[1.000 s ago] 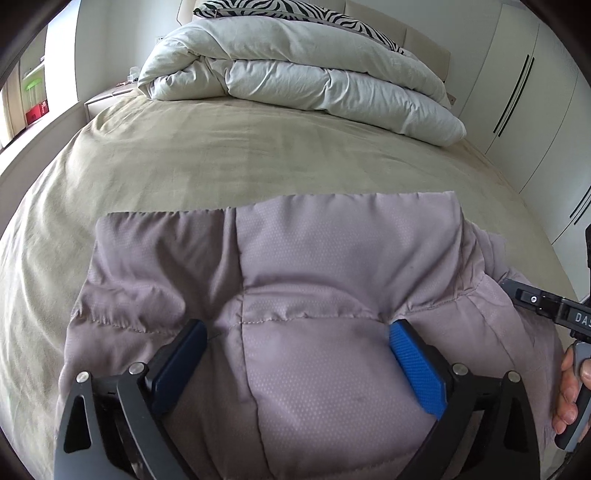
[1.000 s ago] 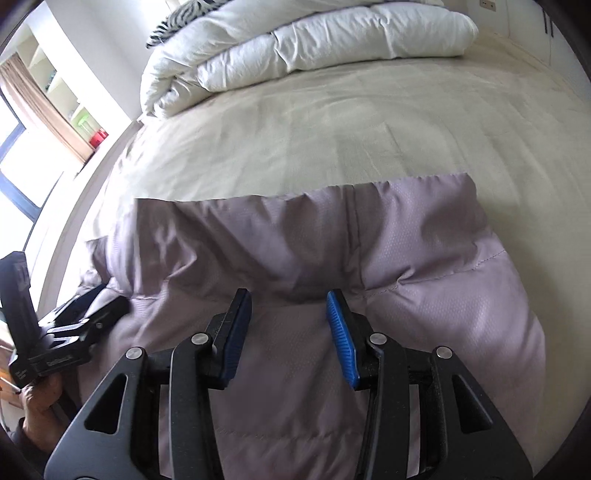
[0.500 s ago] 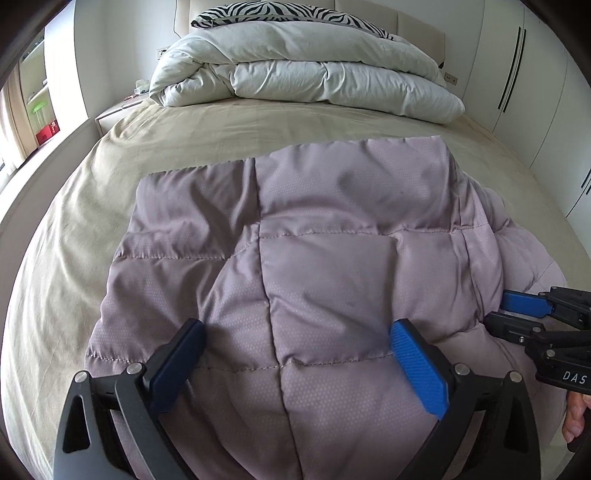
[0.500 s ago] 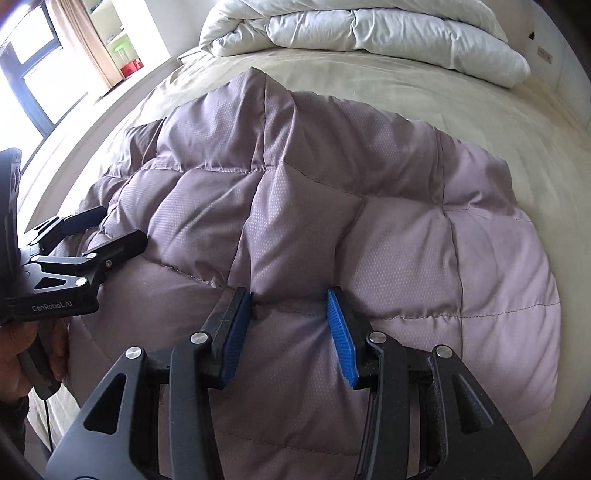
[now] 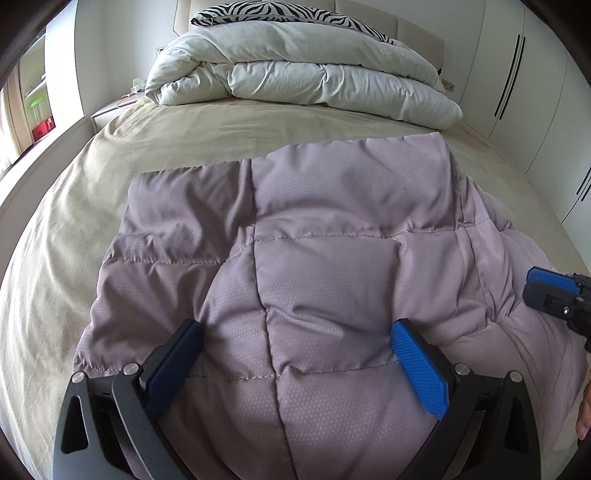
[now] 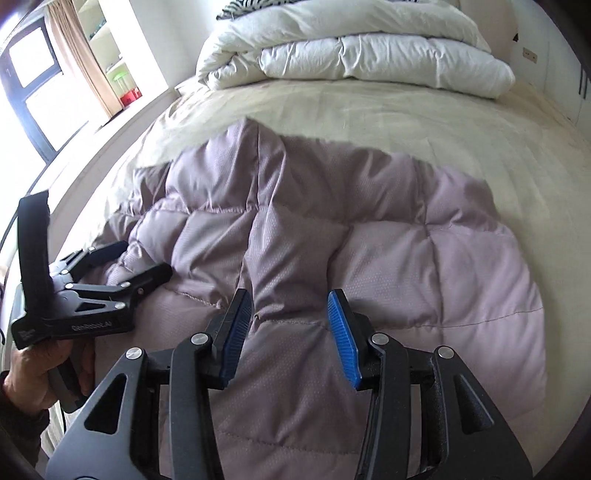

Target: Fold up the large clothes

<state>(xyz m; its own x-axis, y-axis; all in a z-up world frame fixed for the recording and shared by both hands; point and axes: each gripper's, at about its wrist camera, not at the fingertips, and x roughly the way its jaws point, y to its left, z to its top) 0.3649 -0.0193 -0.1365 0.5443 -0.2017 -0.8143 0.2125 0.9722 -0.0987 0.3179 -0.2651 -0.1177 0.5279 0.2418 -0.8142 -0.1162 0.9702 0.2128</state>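
Home bedroom: wide bed (image 5: 207, 140) under a beige sheet, folded white duvet (image 5: 306, 81), zebra-print pillow (image 5: 280, 13), built-in white wardrobes (image 5: 535, 92), curtained window (image 6: 40, 74) alongside.

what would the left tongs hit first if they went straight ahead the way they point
Most likely the mauve quilted jacket, which fills the space between and ahead of the open left tongs. Depth is unclear; beyond it lie bare bed sheet and the folded white duvet.

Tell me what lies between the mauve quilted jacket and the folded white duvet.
Only bare beige bedsheet separates the quilted jacket from the white duvet; both wrist views show that stretch.
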